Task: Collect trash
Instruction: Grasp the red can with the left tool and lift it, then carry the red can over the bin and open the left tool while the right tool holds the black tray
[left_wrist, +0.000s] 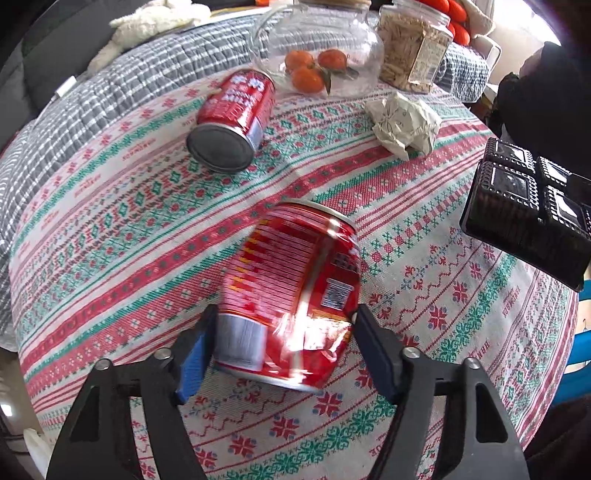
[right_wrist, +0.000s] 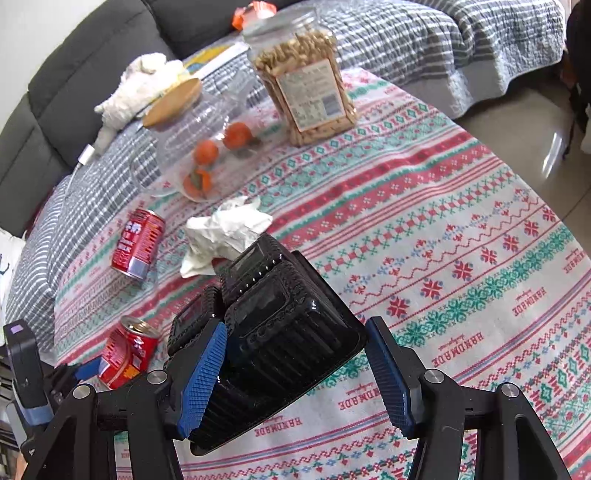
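Left claw (left_wrist: 285, 314): angled steeply down at the bench, both black arms in shot from below.
Left pads (left_wrist: 194, 360): blue faces set against opposite sides of the dented red can (left_wrist: 291, 291), jaws partway closed.
Right claw (right_wrist: 295, 325): tipped down too, jaws at a middling spread.
Right pads (right_wrist: 203, 376): the left one is flat on the black plastic tray (right_wrist: 280, 332); the other meets its rim near the tip.

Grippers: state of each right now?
Left gripper: closed on the dented can.
Right gripper: holding the black tray, though only one pad visibly touches it.
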